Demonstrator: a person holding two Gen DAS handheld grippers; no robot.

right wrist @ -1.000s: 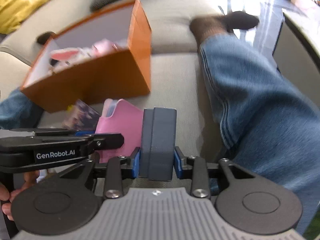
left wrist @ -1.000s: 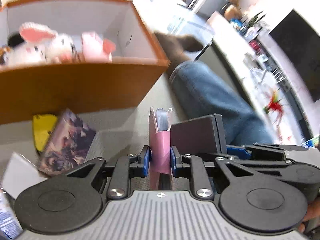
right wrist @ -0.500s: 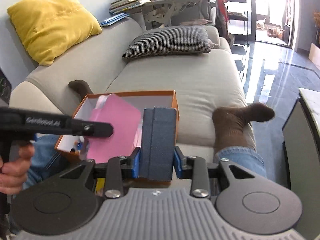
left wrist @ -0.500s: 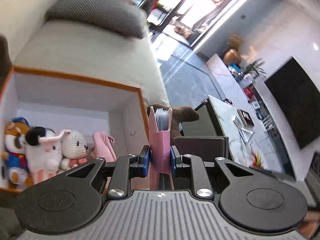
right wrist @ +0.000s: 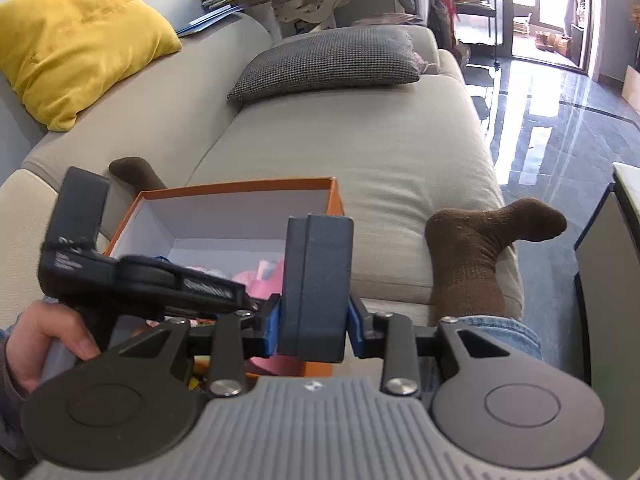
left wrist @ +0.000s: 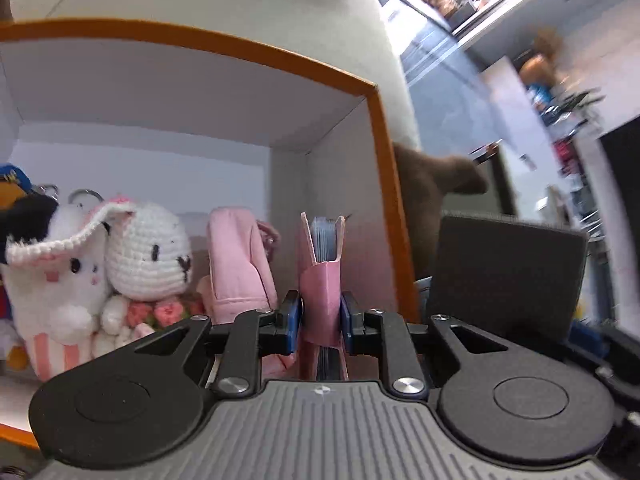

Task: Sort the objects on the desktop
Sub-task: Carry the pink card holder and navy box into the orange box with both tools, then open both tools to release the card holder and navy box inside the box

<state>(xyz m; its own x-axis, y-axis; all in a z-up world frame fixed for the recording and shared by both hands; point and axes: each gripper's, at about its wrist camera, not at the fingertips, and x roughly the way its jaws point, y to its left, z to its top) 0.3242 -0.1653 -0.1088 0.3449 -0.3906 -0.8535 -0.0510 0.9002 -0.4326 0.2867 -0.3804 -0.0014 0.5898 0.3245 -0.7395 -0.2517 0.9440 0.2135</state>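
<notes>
My left gripper (left wrist: 320,316) is shut on a pink card holder (left wrist: 322,264) with blue-white cards in its top, held upright over the right end of the orange box (left wrist: 384,168). White plush rabbits (left wrist: 144,256) and a pink pouch (left wrist: 236,264) lie inside the box. My right gripper (right wrist: 314,318) is shut on a dark grey case (right wrist: 318,280), held upright just in front of the orange box (right wrist: 336,196), above its near right corner. In the right wrist view the left gripper's body (right wrist: 140,276) reaches in from the left, over the box.
The box sits on a beige sofa (right wrist: 360,148). A person's brown-socked foot (right wrist: 480,248) and jeans leg lie to its right, a second socked foot (right wrist: 132,170) behind its left corner. Farther back are a checked cushion (right wrist: 328,62) and a yellow pillow (right wrist: 76,36). A hand (right wrist: 36,344) grips the left tool.
Both grippers rose from the sofa seat and moved to the box. The left one went over the box's right end with the pink holder; the right one followed with the grey case.
</notes>
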